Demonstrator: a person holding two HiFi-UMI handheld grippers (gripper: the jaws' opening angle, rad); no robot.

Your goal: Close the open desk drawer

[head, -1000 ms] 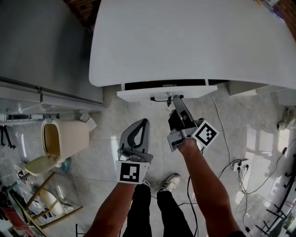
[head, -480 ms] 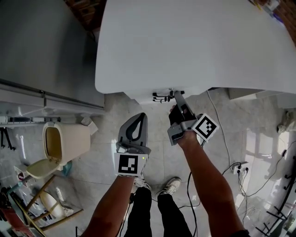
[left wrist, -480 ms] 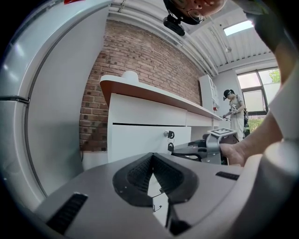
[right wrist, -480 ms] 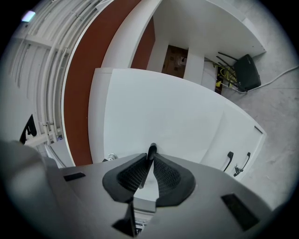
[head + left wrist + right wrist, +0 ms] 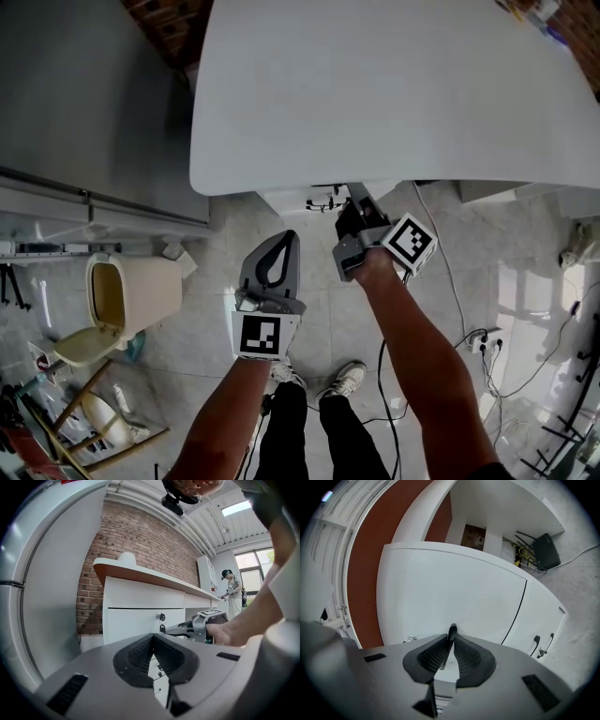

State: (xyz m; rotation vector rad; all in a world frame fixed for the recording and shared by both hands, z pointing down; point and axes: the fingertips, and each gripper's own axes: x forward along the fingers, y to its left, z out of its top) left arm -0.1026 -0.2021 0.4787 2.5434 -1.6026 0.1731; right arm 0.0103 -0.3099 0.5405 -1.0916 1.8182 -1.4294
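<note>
one drawer: it peeks out just a little from under the front edge of the white desk, almost shut.
handle: small and dark, on the drawer's front, right at the tip of the right gripper.
right gripper: its jaws pinch the handle, and it points flat at the drawer's front.
way to go: the drawer's front runs side to side, so i think the push must go straight ahead, in under the desk.
left gripper: jaws pressed together with nothing between them. it hangs back, lower in the head view, apart from the drawer.
nearer hand: the right one, already on the handle.
</note>
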